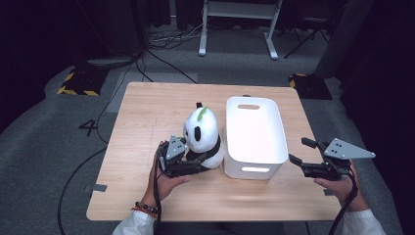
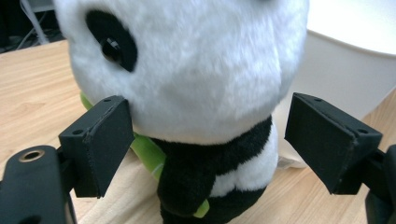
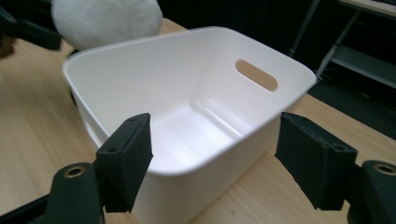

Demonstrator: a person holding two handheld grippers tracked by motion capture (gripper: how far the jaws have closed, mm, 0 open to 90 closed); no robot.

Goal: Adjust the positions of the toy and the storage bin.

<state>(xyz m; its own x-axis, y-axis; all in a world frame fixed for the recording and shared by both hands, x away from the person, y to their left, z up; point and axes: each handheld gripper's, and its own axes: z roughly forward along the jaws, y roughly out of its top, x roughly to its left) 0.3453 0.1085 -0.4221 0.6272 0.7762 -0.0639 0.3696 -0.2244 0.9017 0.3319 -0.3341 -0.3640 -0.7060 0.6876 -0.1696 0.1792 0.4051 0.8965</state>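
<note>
A plush panda with a green leaf on its head sits upright on the wooden table, right beside a white plastic bin. My left gripper is open at the panda's near side. In the left gripper view its jaws flank the panda below the head; the left pad is close to the cheek and the right pad stands apart. My right gripper is open at the bin's right, with nothing held. In the right gripper view the bin is empty, with a handle slot in its far wall.
The bin's wall rises just behind the panda. Bare tabletop lies left of the panda and along the front edge. Beyond the table are grey floor, cables, a white desk frame and hazard-striped stand bases.
</note>
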